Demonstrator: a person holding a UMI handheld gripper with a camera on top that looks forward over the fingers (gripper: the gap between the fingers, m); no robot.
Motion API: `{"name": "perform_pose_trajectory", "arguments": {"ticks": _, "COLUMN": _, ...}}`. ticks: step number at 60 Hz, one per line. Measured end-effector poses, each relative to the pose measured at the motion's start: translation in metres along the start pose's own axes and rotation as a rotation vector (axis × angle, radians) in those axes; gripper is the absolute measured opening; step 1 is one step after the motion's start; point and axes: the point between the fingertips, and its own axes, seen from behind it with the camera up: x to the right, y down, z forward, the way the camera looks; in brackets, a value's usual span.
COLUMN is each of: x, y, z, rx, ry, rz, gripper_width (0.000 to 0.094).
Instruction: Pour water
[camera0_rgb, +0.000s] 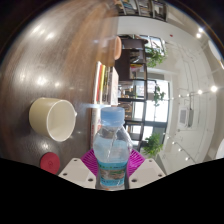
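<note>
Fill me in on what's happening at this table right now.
A person's hand-held gripper has a clear plastic water bottle with a blue label standing upright between its two pink-padded fingers, and they appear to press on its sides. A cream-coloured cup stands apart on the wooden table, beyond the fingers and off to one side. The bottle is not tilted, so pouring has not begun.

Bottle (112, 150) upright between my jaws, cap end away from me. Cup (52, 118) on surface (60, 60), left of bottle, apart from it. Small round object (50, 162) near left finger, before cup. Chairs (128, 88) beyond bottle.
</note>
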Motion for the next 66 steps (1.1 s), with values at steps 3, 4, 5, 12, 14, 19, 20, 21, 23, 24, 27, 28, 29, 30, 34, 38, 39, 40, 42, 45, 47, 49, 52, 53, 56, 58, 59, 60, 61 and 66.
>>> {"name": "perform_pose_trajectory", "arguments": {"ticks": 3, "x": 0.019, "y": -0.004, "z": -0.008, "rx": 0.019, "ry": 0.004, "rz": 0.204, "gripper_width": 0.0323}}
{"name": "perform_pose_trajectory", "arguments": {"ticks": 4, "x": 0.025, "y": -0.008, "z": -0.010, "rx": 0.022, "ry": 0.017, "rz": 0.278, "gripper_width": 0.0326}}
{"name": "perform_pose_trajectory", "arguments": {"ticks": 5, "x": 0.032, "y": -0.009, "z": -0.017, "rx": 0.027, "ry": 0.025, "rz": 0.345, "gripper_width": 0.0326}}
{"name": "perform_pose_trajectory", "arguments": {"ticks": 12, "x": 0.072, "y": 0.015, "z": -0.029, "rx": 0.065, "ry": 0.051, "rz": 0.821, "gripper_width": 0.0322}}
{"name": "perform_pose_trajectory", "arguments": {"ticks": 14, "x": 0.076, "y": 0.024, "z": -0.032, "rx": 0.068, "ry": 0.046, "rz": 0.948, "gripper_width": 0.0322}}
{"name": "perform_pose_trajectory", "arguments": {"ticks": 19, "x": 0.070, "y": 0.043, "z": -0.034, "rx": 0.055, "ry": 0.029, "rz": 1.228, "gripper_width": 0.0321}}
{"name": "perform_pose_trajectory", "arguments": {"ticks": 20, "x": 0.066, "y": 0.047, "z": -0.033, "rx": 0.050, "ry": 0.022, "rz": 1.277, "gripper_width": 0.0326}}
{"name": "perform_pose_trajectory", "arguments": {"ticks": 21, "x": 0.063, "y": 0.052, "z": -0.033, "rx": 0.045, "ry": 0.016, "rz": 1.324, "gripper_width": 0.0323}}
{"name": "perform_pose_trajectory", "arguments": {"ticks": 23, "x": 0.047, "y": 0.050, "z": -0.030, "rx": 0.033, "ry": 0.012, "rz": 1.407, "gripper_width": 0.0323}}
{"name": "perform_pose_trajectory", "arguments": {"ticks": 24, "x": 0.045, "y": 0.062, "z": -0.029, "rx": 0.035, "ry": 0.003, "rz": 1.440, "gripper_width": 0.0324}}
{"name": "perform_pose_trajectory", "arguments": {"ticks": 27, "x": 0.027, "y": 0.073, "z": -0.022, "rx": 0.018, "ry": -0.014, "rz": 1.518, "gripper_width": 0.0324}}
{"name": "perform_pose_trajectory", "arguments": {"ticks": 28, "x": 0.017, "y": 0.069, "z": -0.020, "rx": 0.012, "ry": -0.020, "rz": 1.535, "gripper_width": 0.0322}}
{"name": "perform_pose_trajectory", "arguments": {"ticks": 29, "x": 0.009, "y": 0.073, "z": -0.017, "rx": 0.005, "ry": -0.029, "rz": 1.548, "gripper_width": 0.0325}}
{"name": "perform_pose_trajectory", "arguments": {"ticks": 30, "x": 0.001, "y": 0.075, "z": -0.014, "rx": -0.002, "ry": -0.036, "rz": 1.558, "gripper_width": 0.0324}}
{"name": "perform_pose_trajectory", "arguments": {"ticks": 34, "x": -0.029, "y": 0.074, "z": -0.003, "rx": -0.016, "ry": -0.068, "rz": 1.586, "gripper_width": 0.0321}}
{"name": "perform_pose_trajectory", "arguments": {"ticks": 38, "x": -0.058, "y": 0.079, "z": 0.006, "rx": -0.036, "ry": -0.106, "rz": 1.616, "gripper_width": 0.0324}}
{"name": "perform_pose_trajectory", "arguments": {"ticks": 39, "x": -0.063, "y": 0.079, "z": 0.008, "rx": -0.035, "ry": -0.111, "rz": 1.623, "gripper_width": 0.0322}}
{"name": "perform_pose_trajectory", "arguments": {"ticks": 40, "x": -0.069, "y": 0.079, "z": 0.009, "rx": -0.036, "ry": -0.115, "rz": 1.627, "gripper_width": 0.0324}}
{"name": "perform_pose_trajectory", "arguments": {"ticks": 42, "x": -0.080, "y": 0.075, "z": 0.012, "rx": -0.049, "ry": -0.121, "rz": 1.628, "gripper_width": 0.0323}}
{"name": "perform_pose_trajectory", "arguments": {"ticks": 45, "x": -0.094, "y": 0.076, "z": 0.016, "rx": -0.053, "ry": -0.131, "rz": 1.641, "gripper_width": 0.0321}}
{"name": "perform_pose_trajectory", "arguments": {"ticks": 47, "x": -0.104, "y": 0.072, "z": 0.022, "rx": -0.050, "ry": -0.144, "rz": 1.651, "gripper_width": 0.0326}}
{"name": "perform_pose_trajectory", "arguments": {"ticks": 49, "x": -0.117, "y": 0.072, "z": 0.023, "rx": -0.059, "ry": -0.157, "rz": 1.646, "gripper_width": 0.0327}}
{"name": "perform_pose_trajectory", "arguments": {"ticks": 52, "x": -0.114, "y": 0.072, "z": 0.024, "rx": -0.031, "ry": -0.124, "rz": 1.645, "gripper_width": 0.0326}}
{"name": "perform_pose_trajectory", "arguments": {"ticks": 53, "x": -0.114, "y": 0.071, "z": 0.024, "rx": -0.026, "ry": -0.121, "rz": 1.645, "gripper_width": 0.0329}}
{"name": "perform_pose_trajectory", "arguments": {"ticks": 56, "x": -0.115, "y": 0.072, "z": 0.024, "rx": -0.023, "ry": -0.115, "rz": 1.658, "gripper_width": 0.0329}}
{"name": "perform_pose_trajectory", "arguments": {"ticks": 58, "x": -0.116, "y": 0.071, "z": 0.029, "rx": -0.020, "ry": -0.114, "rz": 1.666, "gripper_width": 0.0341}}
{"name": "perform_pose_trajectory", "arguments": {"ticks": 59, "x": -0.116, "y": 0.071, "z": 0.027, "rx": -0.019, "ry": -0.114, "rz": 1.669, "gripper_width": 0.0361}}
{"name": "perform_pose_trajectory", "arguments": {"ticks": 60, "x": -0.115, "y": 0.071, "z": 0.025, "rx": -0.020, "ry": -0.111, "rz": 1.670, "gripper_width": 0.0372}}
{"name": "perform_pose_trajectory", "arguments": {"ticks": 61, "x": -0.115, "y": 0.071, "z": 0.023, "rx": -0.020, "ry": -0.109, "rz": 1.667, "gripper_width": 0.0392}}
{"name": "perform_pose_trajectory", "arguments": {"ticks": 66, "x": -0.116, "y": 0.073, "z": 0.017, "rx": -0.035, "ry": -0.116, "rz": 1.657, "gripper_width": 0.0461}}
